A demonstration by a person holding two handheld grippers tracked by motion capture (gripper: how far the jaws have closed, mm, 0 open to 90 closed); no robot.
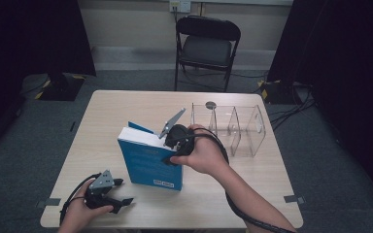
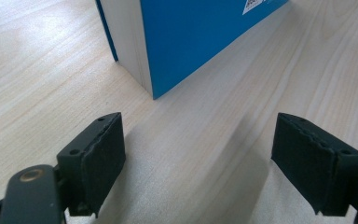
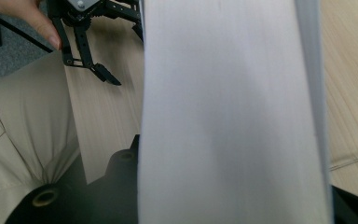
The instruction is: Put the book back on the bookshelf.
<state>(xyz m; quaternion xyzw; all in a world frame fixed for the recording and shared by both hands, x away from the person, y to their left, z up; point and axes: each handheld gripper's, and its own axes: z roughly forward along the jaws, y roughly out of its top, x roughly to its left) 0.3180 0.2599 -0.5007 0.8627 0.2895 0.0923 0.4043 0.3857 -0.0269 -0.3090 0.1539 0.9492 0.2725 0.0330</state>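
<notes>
Pale wood-grain rectangular table [image 1: 126,104]: matt laminate top with rounded corners, bearing everything listed below.

Black folding metal chair [image 1: 207,46]: padded seat and back, on grey carpet beyond the table's far edge, well apart from both grippers.

Clear acrylic divided organiser [image 1: 245,131]: glossy transparent walls forming several upright compartments, just beyond the right gripper's hand.

Thick blue-covered book [image 1: 148,160]: standing upright on the table, smooth blue cover toward the person with a small white label near its lower edge; the white page block is faintly lined by its leaves. In the left gripper view its lower corner [image 2: 186,37] rests on the table just ahead of the jaws, apart from them.

Right gripper [image 1: 172,145]: black body with a grey three-cornered plate, held in the right hand [image 1: 201,153] at the book's upper right edge. In the right gripper view the page block [image 3: 233,116] runs up between the jaws; the jaws are closed onto the book across its thickness.

Left gripper [image 1: 121,201]: black, grey plate on top, held in the left hand [image 1: 80,216] low near the table's front edge. Its ribbed dark rubber pads [image 2: 103,158] stand wide apart over bare wood, holding nothing.
</notes>
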